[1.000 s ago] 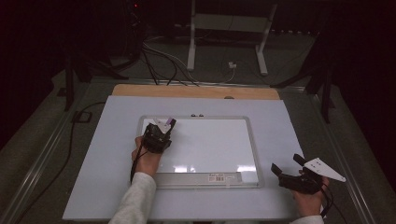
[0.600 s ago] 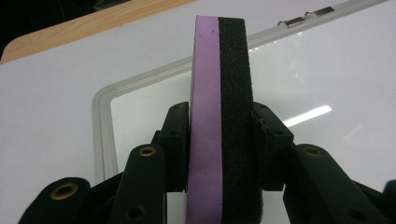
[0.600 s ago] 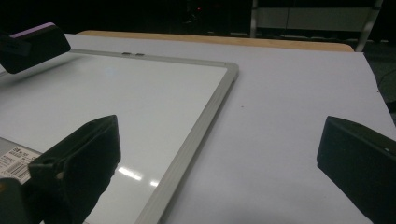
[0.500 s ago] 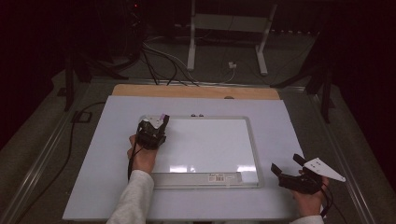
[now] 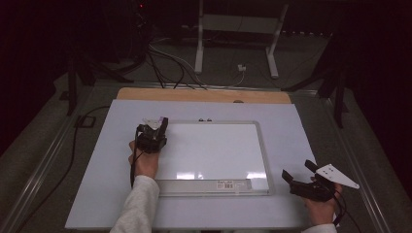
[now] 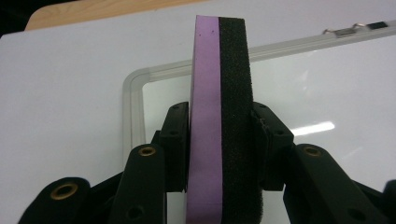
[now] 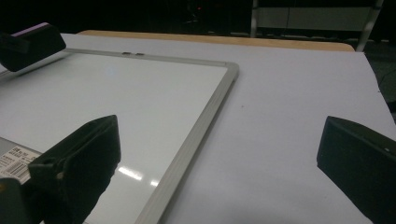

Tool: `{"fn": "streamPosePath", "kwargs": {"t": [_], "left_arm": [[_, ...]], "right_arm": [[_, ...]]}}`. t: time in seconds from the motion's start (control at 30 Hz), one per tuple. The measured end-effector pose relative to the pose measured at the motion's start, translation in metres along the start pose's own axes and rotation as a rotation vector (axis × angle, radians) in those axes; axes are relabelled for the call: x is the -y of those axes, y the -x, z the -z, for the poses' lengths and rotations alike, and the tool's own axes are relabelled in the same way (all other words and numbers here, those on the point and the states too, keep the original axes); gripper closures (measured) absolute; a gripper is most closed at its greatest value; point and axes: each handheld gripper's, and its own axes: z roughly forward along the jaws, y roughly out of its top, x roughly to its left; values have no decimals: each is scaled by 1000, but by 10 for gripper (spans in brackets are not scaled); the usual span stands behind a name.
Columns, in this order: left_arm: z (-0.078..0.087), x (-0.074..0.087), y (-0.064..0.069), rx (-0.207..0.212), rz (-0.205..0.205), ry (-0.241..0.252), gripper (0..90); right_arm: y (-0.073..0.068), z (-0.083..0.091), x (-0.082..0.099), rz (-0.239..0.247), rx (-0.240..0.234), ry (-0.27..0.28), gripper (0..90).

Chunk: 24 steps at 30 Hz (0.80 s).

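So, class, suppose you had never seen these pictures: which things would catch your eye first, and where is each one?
First the purple-and-black eraser, clamped upright in the left gripper above the near-left corner of the whiteboard. Then the whiteboard itself, lying flat and wiped clean in the middle of the pale table. Last, the right gripper, jaws wide open and holding nothing, beside the board's near-right corner.

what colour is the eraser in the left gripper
Purple on one side, black foam on the other; the eraser shows best in the left gripper view.

A dark room: grey floor [image 5: 43,145], trailing cables [image 5: 165,63], a white metal stand [image 5: 238,24].
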Motion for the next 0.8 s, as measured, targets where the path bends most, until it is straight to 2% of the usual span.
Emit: {"fn": "streamPosePath", "kwargs": {"t": [0.2,0.37,0.43,0.57,0.67,0.73,0.8], "left_arm": [[-4,0,-4,-22,52,-12,635],[-8,2,-6,-31,82,-21,636],[-9,4,-7,-50,87,-33,635],[-11,5,-9,-49,120,-32,636],[-11,5,-8,-47,121,-30,630],[-13,6,-8,-15,133,-49,601],[-16,9,-9,-3,145,-54,560]], "right_arm": [[2,1,0,-4,2,2,0],[1,2,0,-2,1,5,0],[1,1,0,-3,1,4,0],[1,1,0,-3,0,3,0],[1,1,0,-3,0,4,0],[0,1,0,-3,0,5,0],[1,1,0,-3,0,4,0]]}}
